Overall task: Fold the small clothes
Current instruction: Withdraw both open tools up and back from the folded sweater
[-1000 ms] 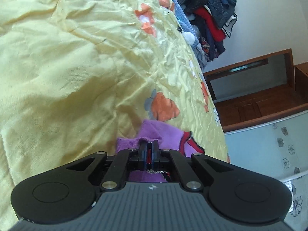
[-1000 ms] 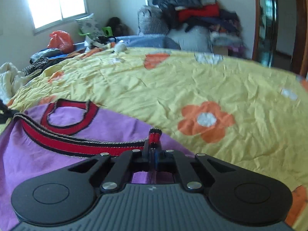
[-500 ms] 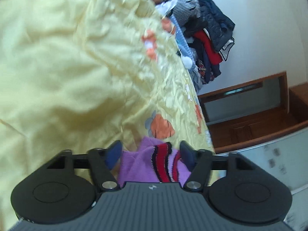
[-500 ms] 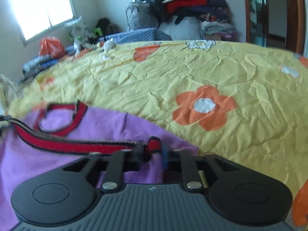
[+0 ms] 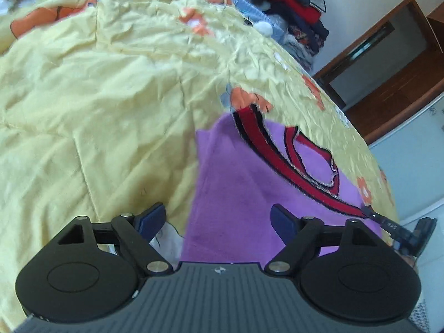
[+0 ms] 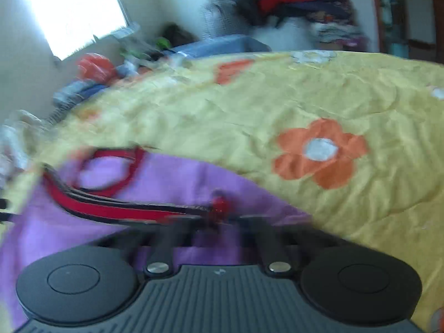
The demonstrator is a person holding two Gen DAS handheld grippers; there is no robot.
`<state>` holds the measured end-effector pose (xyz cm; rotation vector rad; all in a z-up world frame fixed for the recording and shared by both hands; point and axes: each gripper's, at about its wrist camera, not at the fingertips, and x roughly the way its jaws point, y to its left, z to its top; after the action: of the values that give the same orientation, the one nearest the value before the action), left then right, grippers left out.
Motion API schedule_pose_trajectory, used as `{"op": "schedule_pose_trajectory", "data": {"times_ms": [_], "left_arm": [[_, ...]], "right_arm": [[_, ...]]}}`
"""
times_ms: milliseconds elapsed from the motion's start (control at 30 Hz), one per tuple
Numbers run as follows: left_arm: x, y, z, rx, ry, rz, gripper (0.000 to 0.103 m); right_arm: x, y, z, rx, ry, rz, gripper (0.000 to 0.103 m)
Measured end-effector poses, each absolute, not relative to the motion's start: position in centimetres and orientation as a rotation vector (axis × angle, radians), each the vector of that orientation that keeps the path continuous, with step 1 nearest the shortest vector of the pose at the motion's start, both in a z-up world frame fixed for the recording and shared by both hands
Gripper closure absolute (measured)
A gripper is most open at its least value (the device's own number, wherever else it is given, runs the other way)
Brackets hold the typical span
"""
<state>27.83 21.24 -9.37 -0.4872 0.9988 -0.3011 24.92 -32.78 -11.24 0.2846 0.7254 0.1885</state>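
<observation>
No readable text, labels or numbers anywhere; only a tiny white logo mark, center bottom, on each gripper body, too small to read.

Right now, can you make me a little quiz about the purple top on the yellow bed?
1. True or false: the left hand-held gripper is clamped on the purple top.
2. What colour is the trim that the right hand-held gripper pinches?
3. Which lies under the top? A) a bare wooden floor B) the yellow flowered bedspread C) a blue towel

Key
1. False: its jaws have just been opening, with nothing pressed between them.
2. Red with dark edges.
3. B
</observation>
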Motion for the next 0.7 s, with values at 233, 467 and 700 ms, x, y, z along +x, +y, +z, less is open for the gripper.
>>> {"op": "schedule_pose_trajectory", "data": {"times_ms": [233, 467, 700], "left_arm": [[22.3, 23.4, -7.6, -0.529, 0.990, -0.416, 0.020], [17.6, 24.5, -9.8, -0.587, 1.059, -0.461, 0.019], [18.2, 22.4, -11.6, -0.646, 1.091, -0.536, 0.073]], "right_arm": [[18.3, -34.7, -8.5, 0.313, 0.712, 0.195, 0.025], [4.2, -36.5, -11.1, 0.566, 0.768, 0.280, 0.024], [2.9, -34.8, -13.0, 0.722, 0.740, 0.352, 0.048]]}}
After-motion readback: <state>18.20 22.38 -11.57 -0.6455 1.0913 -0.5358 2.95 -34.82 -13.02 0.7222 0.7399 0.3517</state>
